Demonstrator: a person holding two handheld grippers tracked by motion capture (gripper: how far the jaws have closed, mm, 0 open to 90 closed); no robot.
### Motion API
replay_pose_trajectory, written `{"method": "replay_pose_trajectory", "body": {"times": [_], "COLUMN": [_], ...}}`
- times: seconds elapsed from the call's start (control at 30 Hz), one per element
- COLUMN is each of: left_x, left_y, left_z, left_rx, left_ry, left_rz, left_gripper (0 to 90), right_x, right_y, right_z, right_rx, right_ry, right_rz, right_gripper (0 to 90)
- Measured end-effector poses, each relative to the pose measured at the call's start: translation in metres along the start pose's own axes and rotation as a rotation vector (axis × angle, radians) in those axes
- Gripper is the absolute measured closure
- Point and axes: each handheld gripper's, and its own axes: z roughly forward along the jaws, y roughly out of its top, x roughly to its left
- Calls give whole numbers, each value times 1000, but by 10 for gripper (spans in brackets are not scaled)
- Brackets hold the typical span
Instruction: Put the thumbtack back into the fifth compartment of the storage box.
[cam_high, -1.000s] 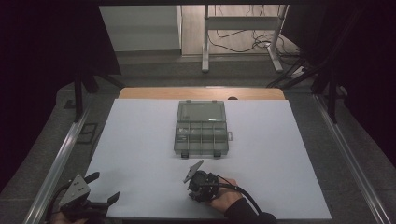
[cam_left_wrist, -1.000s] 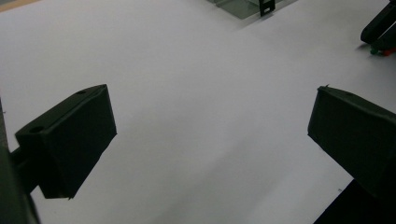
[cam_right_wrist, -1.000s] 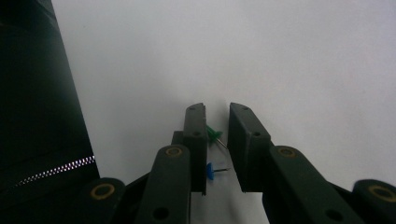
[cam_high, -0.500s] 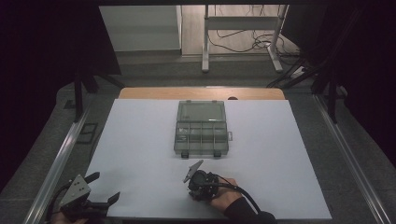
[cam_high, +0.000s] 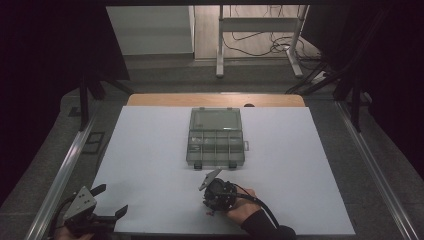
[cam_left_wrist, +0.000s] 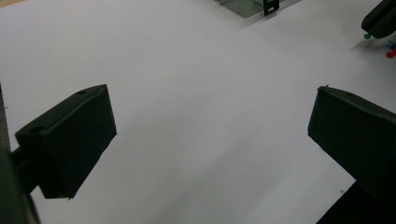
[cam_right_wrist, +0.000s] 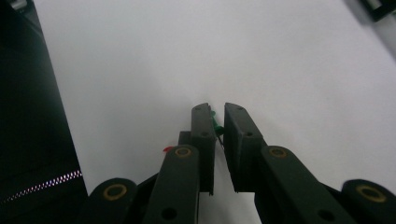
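Note:
My right gripper (cam_high: 209, 211) points down at the white sheet (cam_high: 150, 160) near its front edge, just in front of a clear compartment box (cam_high: 216, 137). In the right gripper view its jaws (cam_right_wrist: 218, 114) are shut on a small green pin-like piece (cam_right_wrist: 215, 126), and a red bit (cam_right_wrist: 167, 149) peeks out beside the left jaw. The left gripper view shows that gripper (cam_left_wrist: 380, 21) far off, with the green piece (cam_left_wrist: 367, 36) under it and a red piece (cam_left_wrist: 391, 53) on the sheet nearby. My left gripper (cam_high: 111, 200) rests at the sheet's front left corner, open (cam_left_wrist: 210, 107) with nothing between its jaws.
The box has its lid shut and black latches face me; a corner of it (cam_left_wrist: 247, 5) shows in the left gripper view. Metal rails (cam_high: 65, 170) run along both sides of the table. A wooden table edge (cam_high: 215, 100) lies behind the sheet.

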Motion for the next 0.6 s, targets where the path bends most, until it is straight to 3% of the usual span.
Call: {"method": "replay_pose_trajectory", "body": {"times": [0.6], "left_x": [0], "left_y": [0], "left_z": [0], "left_rx": [-1], "left_ry": [-3], "left_rz": [4], "left_gripper": [14], "right_x": [-20], "right_y": [9], "right_z": [-10], "right_rx": [-92], "right_ry": [-34], "right_rz": [50], "right_gripper": [825]}}
